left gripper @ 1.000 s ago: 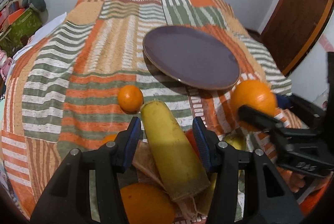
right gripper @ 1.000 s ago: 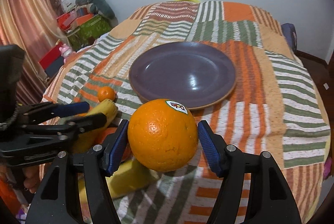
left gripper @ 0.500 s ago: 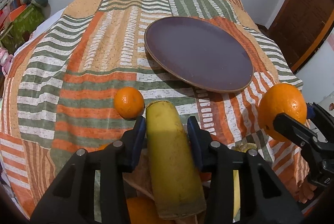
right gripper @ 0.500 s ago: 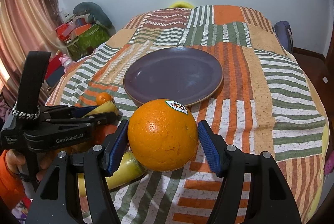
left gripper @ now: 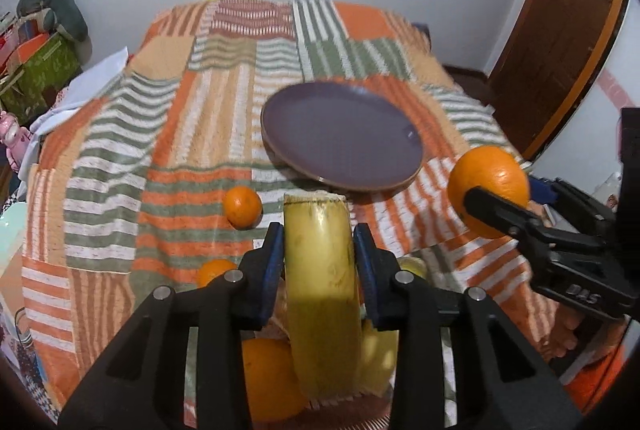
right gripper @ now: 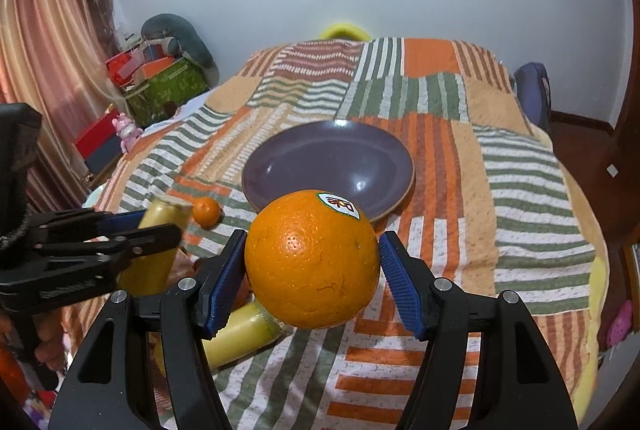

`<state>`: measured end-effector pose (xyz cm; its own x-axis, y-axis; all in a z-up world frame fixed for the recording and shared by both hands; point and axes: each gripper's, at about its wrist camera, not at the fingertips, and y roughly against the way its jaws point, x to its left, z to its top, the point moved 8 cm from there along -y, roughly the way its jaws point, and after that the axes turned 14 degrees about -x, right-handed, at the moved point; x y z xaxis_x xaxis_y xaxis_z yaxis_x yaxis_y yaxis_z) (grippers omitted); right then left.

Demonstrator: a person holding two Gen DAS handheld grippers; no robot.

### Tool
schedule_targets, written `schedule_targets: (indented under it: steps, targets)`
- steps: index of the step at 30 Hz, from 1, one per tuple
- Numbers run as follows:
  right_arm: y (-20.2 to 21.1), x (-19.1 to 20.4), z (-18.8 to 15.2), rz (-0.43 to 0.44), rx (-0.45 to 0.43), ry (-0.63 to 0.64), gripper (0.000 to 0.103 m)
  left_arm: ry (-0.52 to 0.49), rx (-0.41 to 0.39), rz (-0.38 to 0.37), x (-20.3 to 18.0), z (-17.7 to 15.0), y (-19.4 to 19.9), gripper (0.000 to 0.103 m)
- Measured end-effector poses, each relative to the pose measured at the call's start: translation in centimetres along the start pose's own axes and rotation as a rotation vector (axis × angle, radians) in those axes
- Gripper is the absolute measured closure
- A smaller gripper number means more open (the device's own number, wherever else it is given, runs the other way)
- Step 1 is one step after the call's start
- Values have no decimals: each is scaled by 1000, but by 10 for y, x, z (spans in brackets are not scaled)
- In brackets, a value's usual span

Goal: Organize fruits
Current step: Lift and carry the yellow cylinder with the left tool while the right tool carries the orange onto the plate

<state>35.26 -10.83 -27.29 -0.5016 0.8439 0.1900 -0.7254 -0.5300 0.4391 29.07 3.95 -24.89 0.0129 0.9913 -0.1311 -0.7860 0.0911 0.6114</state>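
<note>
My left gripper (left gripper: 319, 254) is shut on a yellow banana (left gripper: 320, 282) and holds it lifted above the bed. My right gripper (right gripper: 312, 266) is shut on a large orange (right gripper: 312, 260) with a sticker, held in the air in front of the empty purple plate (right gripper: 328, 165). The plate also shows in the left wrist view (left gripper: 342, 135). A small tangerine (left gripper: 242, 207) lies on the striped quilt left of the banana; it also shows in the right wrist view (right gripper: 207, 211). The orange and right gripper show at the right of the left wrist view (left gripper: 488, 189).
More fruit lies near the bed's front edge: an orange (left gripper: 268, 378), another small tangerine (left gripper: 214, 270) and a second banana (right gripper: 240, 334). Boxes and toys (right gripper: 160, 85) stand left of the bed. A wooden door (left gripper: 560, 29) is on the right.
My left gripper closed on the banana and lifted it. My right gripper rose a little with the orange, away from the plate.
</note>
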Motion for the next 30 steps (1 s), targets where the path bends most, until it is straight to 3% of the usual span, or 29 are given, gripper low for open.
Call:
schedule_targets:
  steps: [11,23,30]
  targets:
    - [11,2,27,-27,-62,44,40,-6,-120,-25,-14,29,35,69]
    - [-3,-16,58,-74,-113,54,40,-11,-172,-17,-12,65,11,69]
    - [-18,-24,73,-94,-136,68,40,-4,-163,-21,-8,75,-16,69]
